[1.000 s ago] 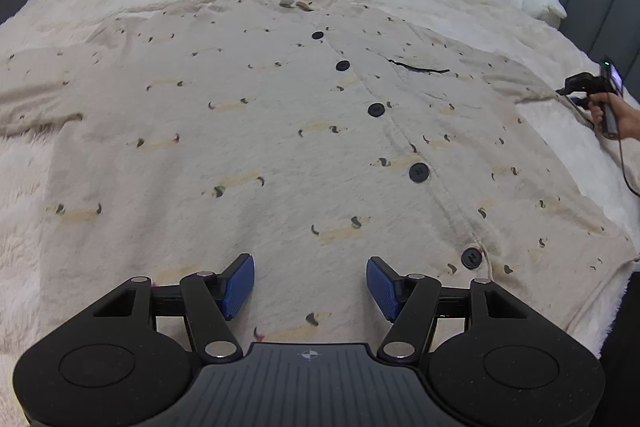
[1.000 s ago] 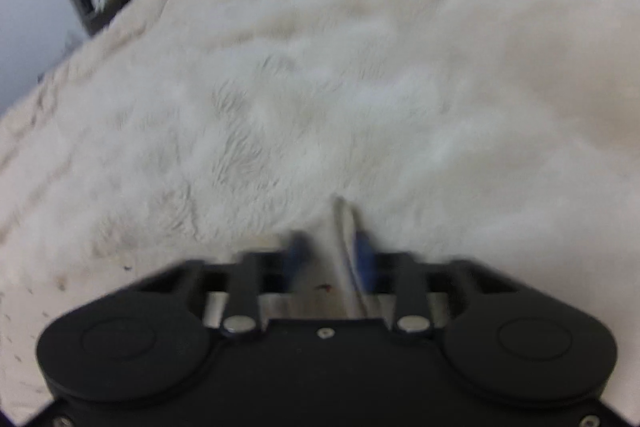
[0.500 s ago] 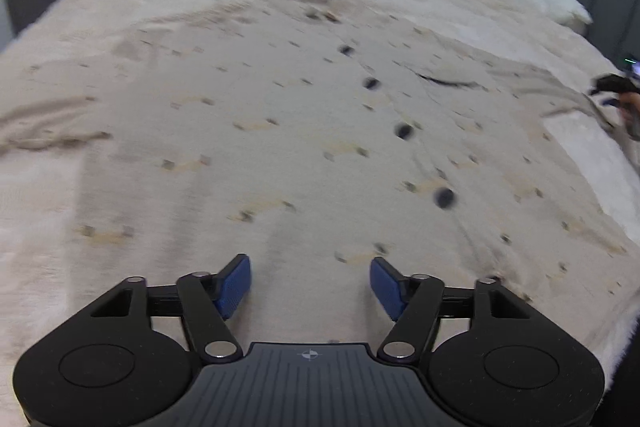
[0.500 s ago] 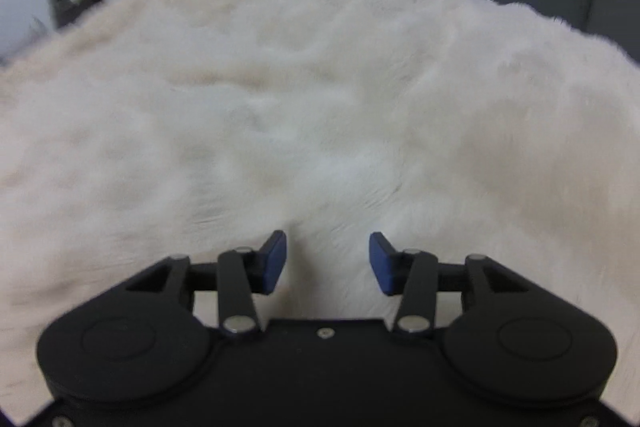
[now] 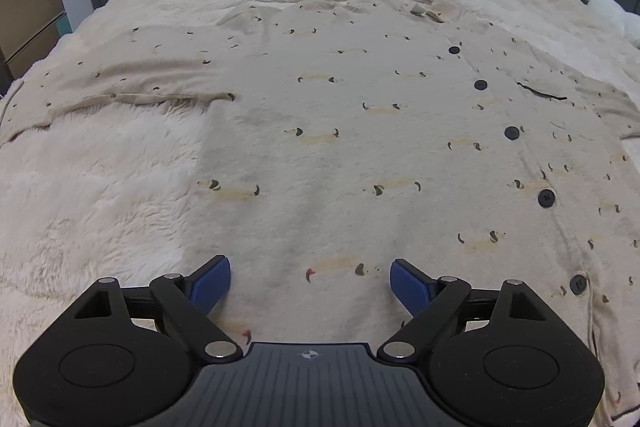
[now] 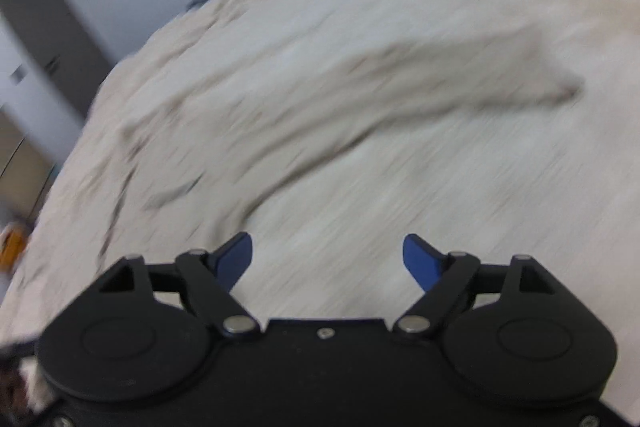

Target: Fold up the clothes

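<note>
Shirt lies flat, buttoned, across fluffy bed blanket. Left gripper opening above hem, empty. Right gripper opening, empty, over blurry blanket.

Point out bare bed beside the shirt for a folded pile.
Bare blanket lies left of the shirt's body, below its spread sleeve, and beyond the collar toward the far edge. The middle is all shirt.

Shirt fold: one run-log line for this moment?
shirt: spread flat, buttoned | left gripper: opening, empty | right gripper: opening, empty
</note>
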A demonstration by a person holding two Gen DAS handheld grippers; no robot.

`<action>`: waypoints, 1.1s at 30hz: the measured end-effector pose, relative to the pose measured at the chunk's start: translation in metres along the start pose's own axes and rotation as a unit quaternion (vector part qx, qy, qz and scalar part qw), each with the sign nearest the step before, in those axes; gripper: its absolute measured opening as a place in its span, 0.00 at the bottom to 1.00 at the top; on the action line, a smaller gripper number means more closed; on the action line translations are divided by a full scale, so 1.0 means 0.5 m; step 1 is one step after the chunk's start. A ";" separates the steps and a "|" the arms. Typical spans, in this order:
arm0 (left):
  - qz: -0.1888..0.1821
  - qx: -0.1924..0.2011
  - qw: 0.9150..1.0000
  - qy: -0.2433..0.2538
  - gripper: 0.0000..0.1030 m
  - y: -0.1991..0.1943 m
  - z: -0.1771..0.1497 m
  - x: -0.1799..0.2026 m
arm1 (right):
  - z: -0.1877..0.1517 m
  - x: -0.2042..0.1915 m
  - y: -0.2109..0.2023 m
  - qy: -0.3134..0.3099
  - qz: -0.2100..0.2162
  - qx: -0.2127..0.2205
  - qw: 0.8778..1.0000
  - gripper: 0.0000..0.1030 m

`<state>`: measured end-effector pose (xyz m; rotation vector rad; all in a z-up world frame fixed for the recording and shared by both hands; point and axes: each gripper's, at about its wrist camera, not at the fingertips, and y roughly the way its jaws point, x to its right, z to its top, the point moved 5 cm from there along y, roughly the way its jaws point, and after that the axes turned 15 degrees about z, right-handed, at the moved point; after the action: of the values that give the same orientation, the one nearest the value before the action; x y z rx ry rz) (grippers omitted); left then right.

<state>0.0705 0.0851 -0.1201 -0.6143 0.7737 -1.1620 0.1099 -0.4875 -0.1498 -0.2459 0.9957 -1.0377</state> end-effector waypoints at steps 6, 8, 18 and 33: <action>-0.011 0.008 1.000 -0.013 0.84 -0.012 -0.008 -0.023 | -0.158 -0.122 0.114 -0.072 -0.006 -0.117 0.991 0.58; -0.011 0.008 1.000 -0.013 0.84 -0.015 -0.017 -0.031 | -0.186 -0.134 0.123 -0.083 -0.017 -0.134 0.987 0.58; -0.036 -0.040 0.998 0.022 0.82 -0.030 -0.105 -0.113 | -0.236 -0.179 0.080 -0.149 -0.081 -0.200 0.965 0.56; -0.110 0.017 0.869 -0.481 0.65 0.332 0.155 -0.620 | -0.220 -0.334 0.103 -0.060 0.033 -0.055 0.996 0.58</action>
<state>0.1642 0.4322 -0.1354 -1.1429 -0.1814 -0.8966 0.0318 -0.2963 -0.1471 -0.3601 0.9461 -0.8991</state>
